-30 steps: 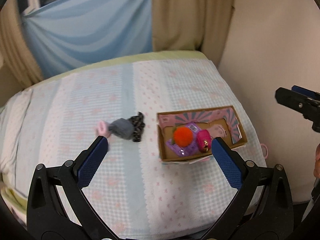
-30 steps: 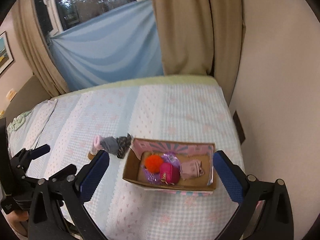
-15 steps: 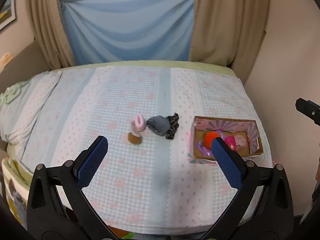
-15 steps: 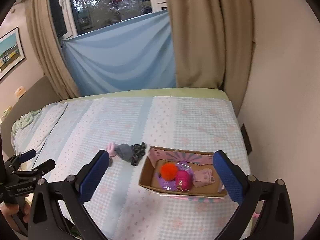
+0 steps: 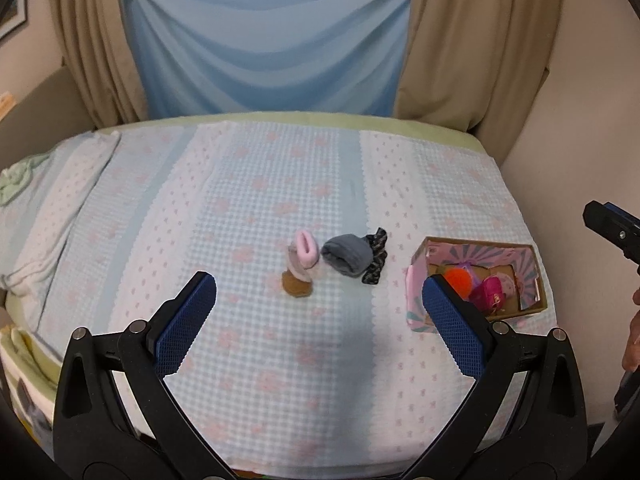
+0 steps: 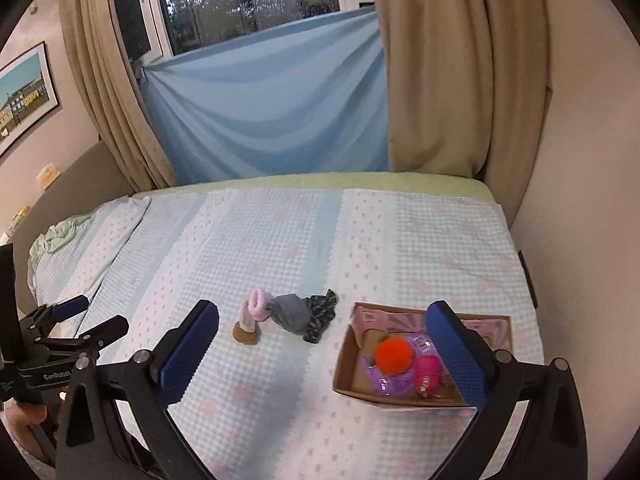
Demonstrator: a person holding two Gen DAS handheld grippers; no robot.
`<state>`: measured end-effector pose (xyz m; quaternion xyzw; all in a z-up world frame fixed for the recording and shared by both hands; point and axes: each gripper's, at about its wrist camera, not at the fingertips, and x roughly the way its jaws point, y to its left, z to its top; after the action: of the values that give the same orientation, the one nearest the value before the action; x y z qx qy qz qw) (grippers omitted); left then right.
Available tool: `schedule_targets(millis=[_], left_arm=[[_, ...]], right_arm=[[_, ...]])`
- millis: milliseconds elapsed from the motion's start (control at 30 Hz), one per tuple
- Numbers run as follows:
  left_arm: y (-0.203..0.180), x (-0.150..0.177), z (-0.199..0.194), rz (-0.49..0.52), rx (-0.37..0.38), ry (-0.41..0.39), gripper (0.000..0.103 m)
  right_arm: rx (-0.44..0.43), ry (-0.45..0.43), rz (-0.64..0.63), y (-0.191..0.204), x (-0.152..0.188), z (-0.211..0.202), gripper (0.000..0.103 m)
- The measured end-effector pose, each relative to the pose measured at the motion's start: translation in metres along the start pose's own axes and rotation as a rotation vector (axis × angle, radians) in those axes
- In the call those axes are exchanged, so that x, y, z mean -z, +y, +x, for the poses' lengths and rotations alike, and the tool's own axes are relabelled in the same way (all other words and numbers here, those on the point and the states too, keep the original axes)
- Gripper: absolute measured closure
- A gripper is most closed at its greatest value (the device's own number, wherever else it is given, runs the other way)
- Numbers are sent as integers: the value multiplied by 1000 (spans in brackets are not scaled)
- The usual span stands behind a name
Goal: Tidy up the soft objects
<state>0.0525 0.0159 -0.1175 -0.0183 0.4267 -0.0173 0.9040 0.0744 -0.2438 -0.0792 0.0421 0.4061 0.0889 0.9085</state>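
Observation:
A pink sock roll [image 5: 304, 256] [image 6: 257, 308], a brown pad [image 5: 297, 289] [image 6: 245, 333], a grey sock bundle [image 5: 346, 256] [image 6: 289, 312] and a dark patterned sock [image 5: 374, 256] [image 6: 320, 316] lie together mid-bed. A cardboard box [image 5: 416, 296] [image 6: 344, 368] to their right holds an orange pompom [image 5: 458, 278] [image 6: 394, 356], a magenta pouch [image 5: 488, 294] [image 6: 428, 372] and a purple item [image 6: 386, 380]. My left gripper [image 5: 319, 312] and right gripper [image 6: 322, 342] are open and empty, above the bed's near side. The left gripper also shows in the right wrist view [image 6: 86, 320].
The bed [image 5: 260, 184] has a light blue checked cover with pink dots. A cream wall [image 5: 592, 120] runs along its right side. Beige curtains [image 6: 436, 72] and a blue cloth [image 6: 272, 100] hang behind. Bunched bedding [image 5: 16, 184] lies at the far left.
Both grippers have pulled back and up from the bed, so the socks and box look farther off. The left view swung left, off the box and onto the socks. Nothing was grasped.

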Motion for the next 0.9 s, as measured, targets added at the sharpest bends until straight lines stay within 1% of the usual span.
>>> schedule_targets(millis=[233,333,467,567,700,833,900], left_arm=[[47,-7,50,4,53,84,0],[66,-7,83,8,91,127,0],[82,-2,125,39,140,153,0],[89,4,160,77,170,159,0],[91,16,210,118,201,169,0],[84,37,258,159,219,153,1],[79,48,278,171,226,152,1]], right_arm=[[23,58,14,38,-2,57,0],[41,84,6,53,1,88,0],[58,117,3,69,9,135,0],[71,139,-8,78,18,174,0],[65,150,-49,84,31,216,0],[51,154,-139,88,49,260,0],[43,168,-213,90,59,284,0]])
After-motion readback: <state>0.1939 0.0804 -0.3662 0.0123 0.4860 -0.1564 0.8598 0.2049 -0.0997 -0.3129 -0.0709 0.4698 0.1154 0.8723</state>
